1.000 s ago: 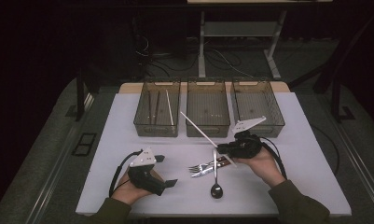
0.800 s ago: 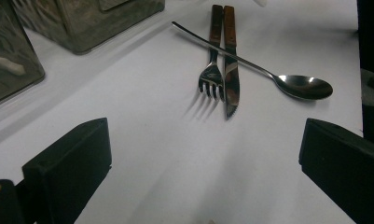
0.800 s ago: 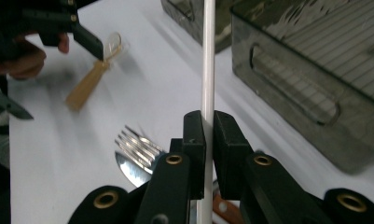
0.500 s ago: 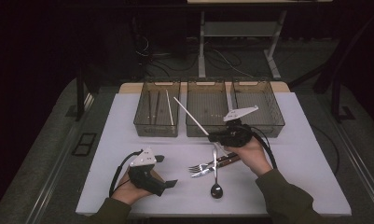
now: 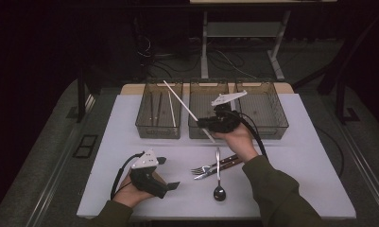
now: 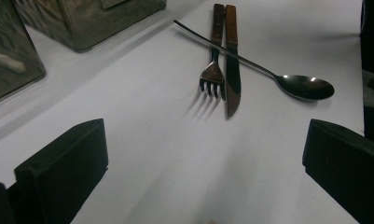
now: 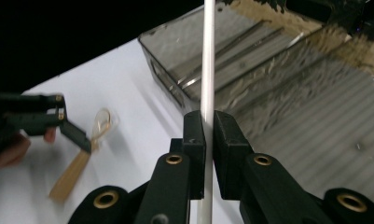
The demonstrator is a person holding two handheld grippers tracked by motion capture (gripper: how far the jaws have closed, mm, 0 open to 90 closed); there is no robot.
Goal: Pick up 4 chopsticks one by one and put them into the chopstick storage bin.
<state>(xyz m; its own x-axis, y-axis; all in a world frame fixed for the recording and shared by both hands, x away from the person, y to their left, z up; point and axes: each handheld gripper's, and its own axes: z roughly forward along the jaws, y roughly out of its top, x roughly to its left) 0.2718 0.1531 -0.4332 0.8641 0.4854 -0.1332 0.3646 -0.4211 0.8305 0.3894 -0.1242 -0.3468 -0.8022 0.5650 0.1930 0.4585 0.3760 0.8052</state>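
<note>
Above the middle bin (image 5: 211, 109): white chopstick (image 5: 180, 100), light, stiff, slick.
My right gripper (image 7: 208, 123) clenched it near one end; left gripper (image 5: 166, 174) sat released on the counter (image 5: 314, 156).

White table (image 5: 310, 156) fills the frame centre. Three clear bins (image 5: 159, 116) sit side by side along its upper edge. Fork (image 5: 202, 169), knife (image 5: 225, 163) and spoon (image 5: 219, 182) lie crossed at lower centre.

Room: dark beyond the lit white table (image 5: 291, 156).
Shadows: soft under the fork (image 6: 211, 77).
Glare: spoon (image 6: 304, 87) bowl highlight.
Blur: left gripper (image 7: 58, 122) smeared, probably by motion.
</note>
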